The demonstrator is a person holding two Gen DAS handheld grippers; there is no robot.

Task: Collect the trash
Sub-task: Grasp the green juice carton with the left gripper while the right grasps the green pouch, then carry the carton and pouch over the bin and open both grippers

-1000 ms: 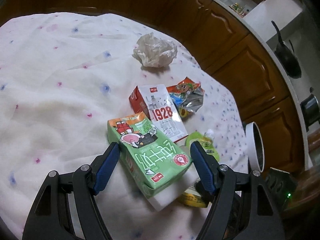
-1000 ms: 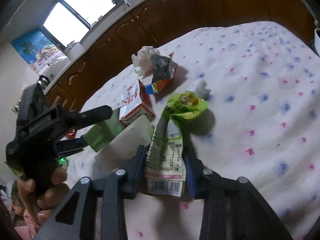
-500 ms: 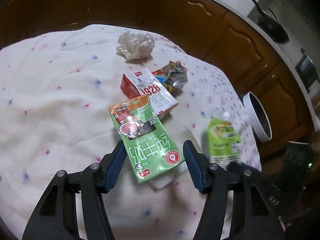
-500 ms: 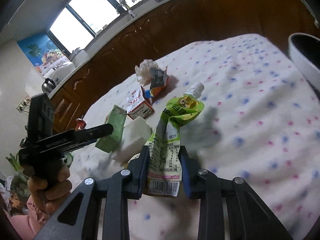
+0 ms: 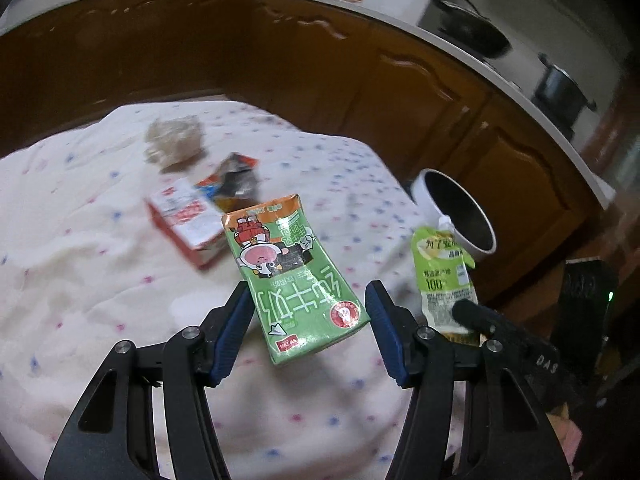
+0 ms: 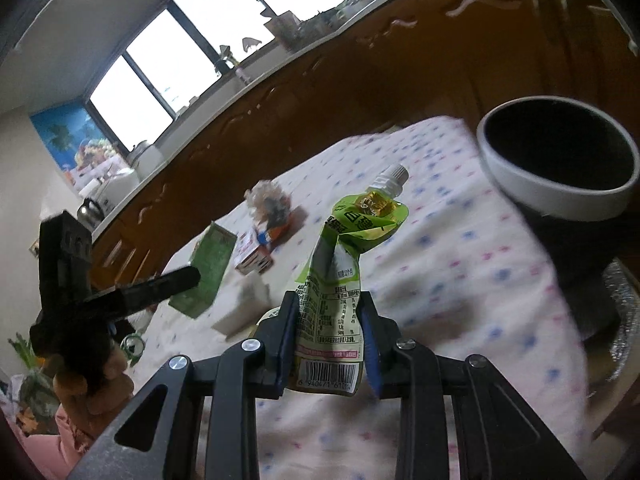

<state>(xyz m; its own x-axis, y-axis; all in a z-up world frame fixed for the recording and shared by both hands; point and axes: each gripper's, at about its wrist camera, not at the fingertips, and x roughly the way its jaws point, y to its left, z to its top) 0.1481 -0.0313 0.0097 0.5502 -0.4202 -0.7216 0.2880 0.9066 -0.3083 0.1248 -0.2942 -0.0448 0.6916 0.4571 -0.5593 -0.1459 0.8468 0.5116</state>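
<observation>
Green milk carton [image 5: 298,280] with Chinese lettering hangs clamped in the left gripper [image 5: 310,330]; at its 3 o'clock, the right gripper [image 6: 329,340] pinches a "100%" green spout pouch [image 6: 344,280] above the dotted tablecloth [image 5: 80,280].

Green drink carton [image 5: 298,280] in my left gripper [image 5: 307,328]: big white Chinese characters, upside down, red round seal, small red tag; not legible enough to spell out. Green spout pouch [image 6: 340,280] in my right gripper [image 6: 327,336]: barcode starting "6 940471"; its front [image 5: 442,276] reads "100%". "DAS" embossed on my right gripper's body [image 5: 546,364].
</observation>
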